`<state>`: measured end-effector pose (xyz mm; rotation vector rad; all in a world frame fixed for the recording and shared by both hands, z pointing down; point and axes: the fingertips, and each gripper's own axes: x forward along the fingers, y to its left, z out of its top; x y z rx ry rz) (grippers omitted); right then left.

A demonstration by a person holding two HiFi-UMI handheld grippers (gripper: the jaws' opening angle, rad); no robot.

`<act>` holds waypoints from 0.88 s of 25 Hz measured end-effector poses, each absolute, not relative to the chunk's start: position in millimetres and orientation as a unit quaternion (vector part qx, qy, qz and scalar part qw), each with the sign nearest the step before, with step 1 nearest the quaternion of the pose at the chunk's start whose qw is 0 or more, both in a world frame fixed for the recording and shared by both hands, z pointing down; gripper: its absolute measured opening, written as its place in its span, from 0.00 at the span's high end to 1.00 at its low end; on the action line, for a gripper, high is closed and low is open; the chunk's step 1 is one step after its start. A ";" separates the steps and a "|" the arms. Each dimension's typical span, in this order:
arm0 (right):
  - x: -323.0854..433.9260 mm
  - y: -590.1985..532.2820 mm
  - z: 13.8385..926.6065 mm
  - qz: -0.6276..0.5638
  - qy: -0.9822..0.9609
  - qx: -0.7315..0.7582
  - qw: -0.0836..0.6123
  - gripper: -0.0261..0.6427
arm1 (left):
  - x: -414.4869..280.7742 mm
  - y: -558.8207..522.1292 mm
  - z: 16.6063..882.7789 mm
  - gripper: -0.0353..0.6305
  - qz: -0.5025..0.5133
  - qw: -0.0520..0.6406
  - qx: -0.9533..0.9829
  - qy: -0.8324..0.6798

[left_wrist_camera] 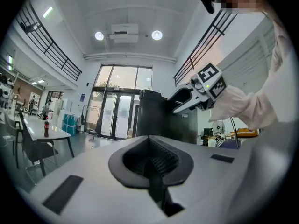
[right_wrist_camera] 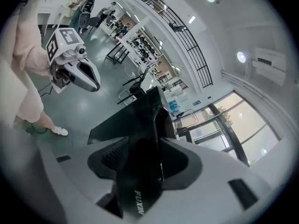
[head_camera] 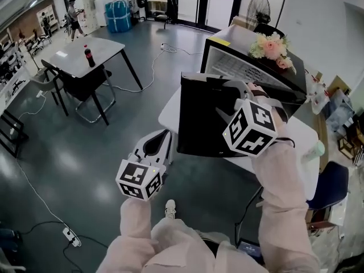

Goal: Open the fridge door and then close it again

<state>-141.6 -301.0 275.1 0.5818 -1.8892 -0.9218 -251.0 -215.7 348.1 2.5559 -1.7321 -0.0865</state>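
Observation:
A small black fridge [head_camera: 259, 58] stands on a white table [head_camera: 169, 111], its pale inside showing. Its black door [head_camera: 202, 118] is swung wide open toward me. My right gripper [head_camera: 230, 90] reaches over the door's top edge, and in the right gripper view the door's edge [right_wrist_camera: 142, 125] fills the gap between the jaws of the right gripper [right_wrist_camera: 140, 171], shut on it. My left gripper [head_camera: 158, 142] hangs left of the door, apart from it. In the left gripper view the left gripper [left_wrist_camera: 152, 167] is shut with nothing in it and faces the fridge [left_wrist_camera: 154, 118].
Pink flowers [head_camera: 272, 45] lie on top of the fridge. A second table [head_camera: 102, 47] with a cola bottle [head_camera: 89, 56] and dark chairs [head_camera: 79, 84] stands far left. Cables and a power strip [head_camera: 71, 236] lie on the grey floor. A blue chair [head_camera: 330, 186] sits at the right.

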 end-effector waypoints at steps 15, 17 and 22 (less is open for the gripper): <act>-101.3 -199.2 276.3 -0.434 -0.762 0.160 0.453 0.64 | -191.4 -65.6 359.8 0.93 -0.012 0.012 0.805 -0.593; -93.7 -189.8 277.5 -0.448 -0.754 0.156 0.455 0.64 | -181.3 -49.9 362.1 0.93 -0.010 0.009 0.804 -0.594; -75.2 -164.3 280.7 -0.450 -0.747 0.141 0.469 0.64 | -162.5 -15.2 359.5 0.93 -0.011 0.006 0.800 -0.600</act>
